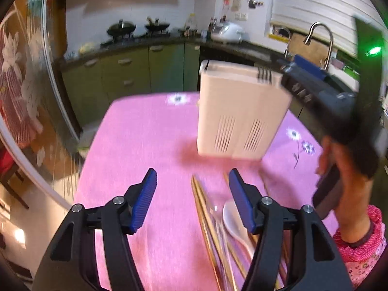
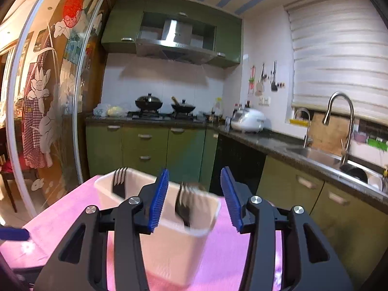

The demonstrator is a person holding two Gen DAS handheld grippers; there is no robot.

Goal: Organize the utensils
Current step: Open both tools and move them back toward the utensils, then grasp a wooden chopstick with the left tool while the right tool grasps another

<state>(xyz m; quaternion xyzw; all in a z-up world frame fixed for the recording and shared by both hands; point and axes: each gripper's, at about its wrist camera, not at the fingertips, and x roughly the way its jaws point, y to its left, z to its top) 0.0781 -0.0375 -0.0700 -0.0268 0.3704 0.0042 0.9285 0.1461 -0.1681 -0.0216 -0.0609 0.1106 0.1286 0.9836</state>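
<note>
Both wrist views look across the pink table (image 1: 150,131) toward the kitchen, sharing the white holder (image 1: 240,111).

A white slotted holder (image 1: 240,111) stands on a pink flower-printed tablecloth (image 1: 150,145); forks (image 2: 119,181) black.

A kitchen with green cabinets (image 2: 145,143) under a dark countertop (image 2: 262,143), a steel range hood (image 2: 174,46), white tiled wall (image 2: 165,84), striped window blind (image 2: 339,55), gooseneck faucet (image 2: 344,118) above a sink (image 2: 320,156), and an etched-glass door (image 2: 46,101).
</note>
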